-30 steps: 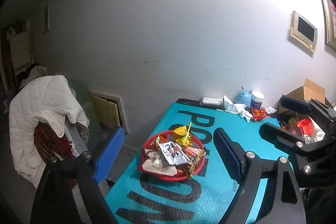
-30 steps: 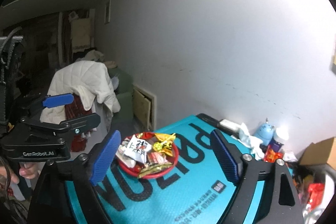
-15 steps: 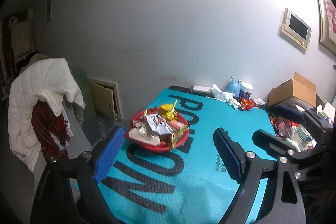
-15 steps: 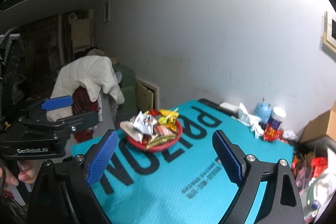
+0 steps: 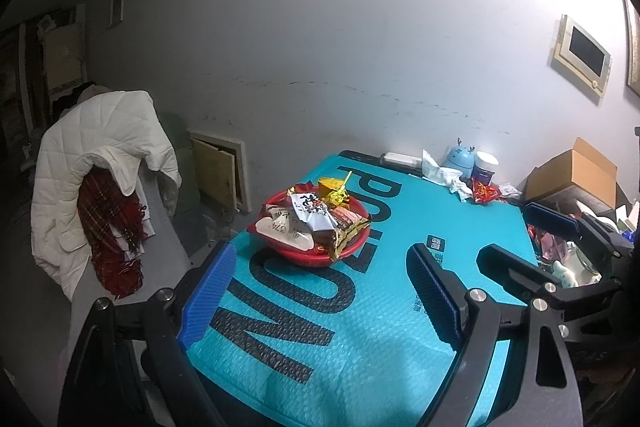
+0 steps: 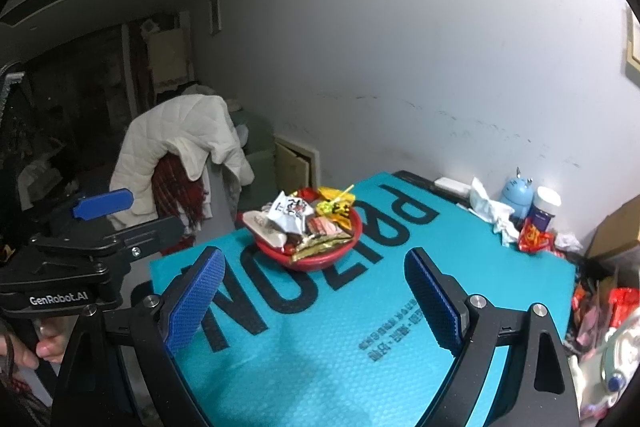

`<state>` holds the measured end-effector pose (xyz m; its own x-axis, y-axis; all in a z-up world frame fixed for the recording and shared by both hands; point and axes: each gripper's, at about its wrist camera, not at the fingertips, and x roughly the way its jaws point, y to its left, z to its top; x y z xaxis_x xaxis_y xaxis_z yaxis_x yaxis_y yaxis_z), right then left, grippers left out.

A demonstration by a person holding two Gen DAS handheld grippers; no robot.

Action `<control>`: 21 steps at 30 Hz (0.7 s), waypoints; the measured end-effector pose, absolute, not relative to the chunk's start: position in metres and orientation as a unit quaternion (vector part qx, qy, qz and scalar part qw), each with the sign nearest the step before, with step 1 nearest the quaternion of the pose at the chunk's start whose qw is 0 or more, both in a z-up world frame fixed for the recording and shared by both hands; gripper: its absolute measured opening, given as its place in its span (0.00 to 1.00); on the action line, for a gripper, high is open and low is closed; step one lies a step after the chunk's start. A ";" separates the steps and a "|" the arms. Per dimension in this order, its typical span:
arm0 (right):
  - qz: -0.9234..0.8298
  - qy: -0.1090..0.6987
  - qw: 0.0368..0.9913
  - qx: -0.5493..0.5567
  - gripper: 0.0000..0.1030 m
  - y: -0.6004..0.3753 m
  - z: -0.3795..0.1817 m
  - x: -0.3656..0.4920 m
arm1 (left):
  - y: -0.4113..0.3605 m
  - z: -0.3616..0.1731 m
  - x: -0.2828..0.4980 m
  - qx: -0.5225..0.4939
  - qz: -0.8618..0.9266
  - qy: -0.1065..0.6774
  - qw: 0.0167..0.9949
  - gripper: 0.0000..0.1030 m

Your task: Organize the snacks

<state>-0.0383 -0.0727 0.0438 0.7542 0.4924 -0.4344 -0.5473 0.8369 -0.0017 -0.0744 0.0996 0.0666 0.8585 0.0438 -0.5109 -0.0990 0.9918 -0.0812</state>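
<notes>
A red bowl (image 5: 316, 251) heaped with snack packets (image 5: 310, 217) sits toward the far left part of the counter (image 5: 360, 327), which is covered by a teal bubble-textured mat printed with big black letters. On top of the heap lies a white wrapper with black characters (image 6: 290, 211); behind it is a yellow packet (image 5: 334, 189) with a thin yellow stick poking up, and a gold-edged dark packet (image 5: 348, 231) hangs over the bowl's near rim. Pale, flat packets sit along the bowl's left side; their print is too small to read.

At the counter's far edge, against the grey-white wall, stand a small light-blue round gadget (image 5: 460, 159), a white-lidded jar (image 5: 484, 167), crumpled white tissue (image 5: 442, 173) and a red-orange wrapper (image 6: 534, 237). A cardboard box (image 5: 576, 173) sits to the right, with a jumble of red and white items below it that I cannot make out clearly. A framed panel (image 5: 582, 57) hangs on the wall. Left of the counter, a white quilted jacket (image 5: 96, 155) is draped over a chair with a red plaid cloth (image 5: 110, 227) beneath it.

Both tongs hover over the near part of the mat, well short of the bowl. The left tongs (image 5: 320, 301) are spread wide with nothing between the blue pads; the right tongs (image 6: 314, 301) are likewise spread and hold nothing.
</notes>
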 end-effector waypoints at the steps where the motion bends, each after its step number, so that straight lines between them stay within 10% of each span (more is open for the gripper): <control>1: 0.279 0.213 0.934 -0.066 0.90 -0.072 0.044 -0.039 | 0.100 0.067 -0.075 -0.053 0.038 0.264 0.962 0.85; 21: 0.287 0.231 0.927 -0.069 0.90 -0.067 0.037 -0.034 | 0.104 0.059 -0.078 -0.062 0.050 0.276 0.958 0.85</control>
<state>-0.0337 -0.0665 0.0366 0.7281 0.5003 -0.4685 -0.5645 0.8254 0.0043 -0.0782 0.1042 0.0588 0.8423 0.0610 -0.5356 -0.1291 0.9875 -0.0907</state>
